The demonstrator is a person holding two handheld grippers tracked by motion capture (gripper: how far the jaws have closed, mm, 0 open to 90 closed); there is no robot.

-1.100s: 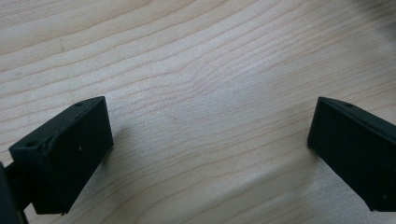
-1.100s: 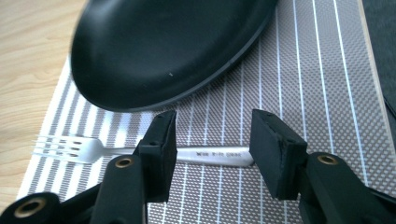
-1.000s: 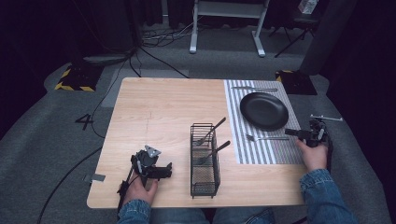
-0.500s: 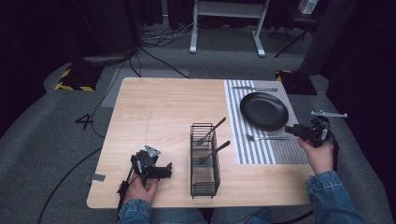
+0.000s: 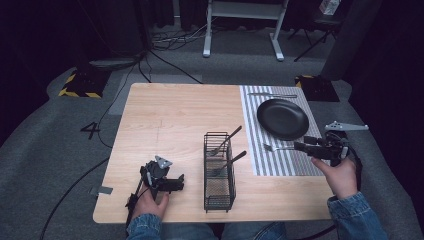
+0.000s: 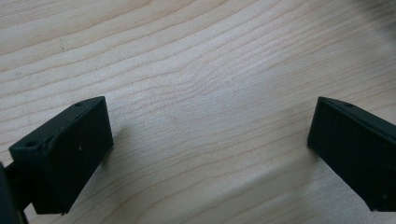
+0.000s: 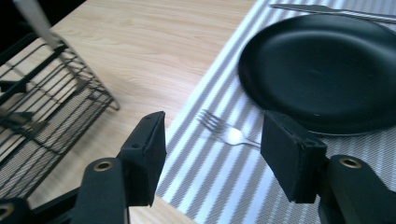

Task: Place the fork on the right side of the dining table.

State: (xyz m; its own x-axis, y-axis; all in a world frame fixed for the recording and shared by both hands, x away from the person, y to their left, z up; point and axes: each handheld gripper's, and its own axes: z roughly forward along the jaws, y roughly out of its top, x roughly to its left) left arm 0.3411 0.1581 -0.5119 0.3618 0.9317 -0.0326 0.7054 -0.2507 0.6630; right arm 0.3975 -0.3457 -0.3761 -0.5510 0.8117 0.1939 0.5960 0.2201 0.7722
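your right gripper (image 7: 212,154) has just been opening, its jaws wide with nothing between them, above the striped mat's (image 7: 224,186) left edge. the fork (image 7: 224,130) lies on the mat beside the black plate (image 7: 327,70); the wire basket (image 7: 51,107) sits on the table (image 7: 154,37).

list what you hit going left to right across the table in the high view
left gripper → wire basket → fork on the striped mat → right gripper, fingers open above the fork's handle
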